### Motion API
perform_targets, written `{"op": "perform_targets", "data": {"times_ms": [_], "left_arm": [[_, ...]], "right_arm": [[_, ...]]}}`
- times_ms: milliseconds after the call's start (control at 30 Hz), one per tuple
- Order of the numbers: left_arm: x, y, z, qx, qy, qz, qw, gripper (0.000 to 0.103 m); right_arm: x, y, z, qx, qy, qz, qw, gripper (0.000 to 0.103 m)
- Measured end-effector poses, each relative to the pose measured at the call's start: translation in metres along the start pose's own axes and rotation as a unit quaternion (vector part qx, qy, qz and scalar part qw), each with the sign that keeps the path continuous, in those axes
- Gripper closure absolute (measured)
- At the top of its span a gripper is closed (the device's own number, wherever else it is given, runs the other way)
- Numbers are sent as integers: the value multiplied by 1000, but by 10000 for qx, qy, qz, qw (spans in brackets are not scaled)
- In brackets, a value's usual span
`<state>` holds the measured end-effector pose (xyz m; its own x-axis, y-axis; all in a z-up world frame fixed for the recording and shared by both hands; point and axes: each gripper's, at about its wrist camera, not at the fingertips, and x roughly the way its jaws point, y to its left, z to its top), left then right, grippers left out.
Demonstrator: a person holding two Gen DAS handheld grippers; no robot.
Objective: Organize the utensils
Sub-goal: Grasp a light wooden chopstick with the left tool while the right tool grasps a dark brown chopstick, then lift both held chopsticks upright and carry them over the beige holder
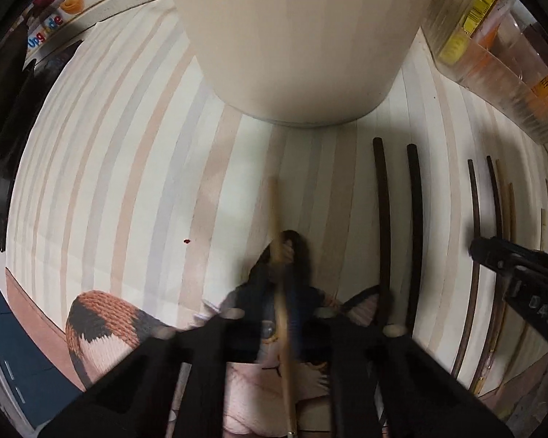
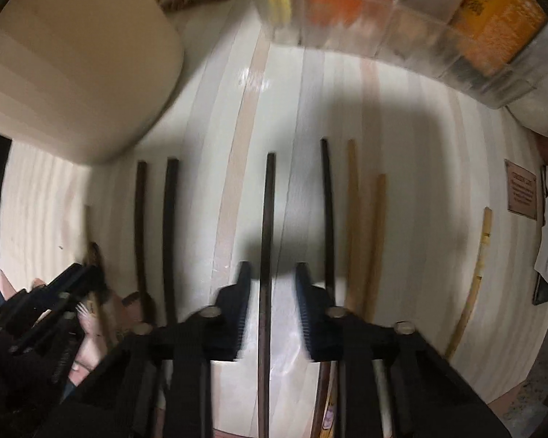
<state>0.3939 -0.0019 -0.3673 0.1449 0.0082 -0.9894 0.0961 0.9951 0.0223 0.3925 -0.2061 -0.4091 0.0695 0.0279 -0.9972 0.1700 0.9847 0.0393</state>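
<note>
The left gripper has its jaws closed on a pale wooden chopstick lying on the striped bench. The right gripper has its jaws narrowly apart around a dark square chopstick, pads not touching it.
</note>
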Motion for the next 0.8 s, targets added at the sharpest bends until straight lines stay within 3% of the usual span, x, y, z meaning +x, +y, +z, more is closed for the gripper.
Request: {"op": "perform_targets", "data": {"times_ms": [33, 100, 500, 800], "left_arm": [[0, 0, -2, 30, -20, 25, 10000, 99], [0, 1, -8, 47, -27, 53, 10000, 99], [-5, 23, -64, -44, 61, 81, 9999, 99], [-6, 36, -51, -82, 117, 20, 9999, 98]], "right_arm": [[0, 4, 0, -95, -1, -41, 9999, 93], [1, 10, -3, -230, -8, -116, 9997, 97], [-2, 8, -40, -290, 266, 44, 9992, 98], [5, 6, -28, -404, 531, -150, 9977, 97]]}}
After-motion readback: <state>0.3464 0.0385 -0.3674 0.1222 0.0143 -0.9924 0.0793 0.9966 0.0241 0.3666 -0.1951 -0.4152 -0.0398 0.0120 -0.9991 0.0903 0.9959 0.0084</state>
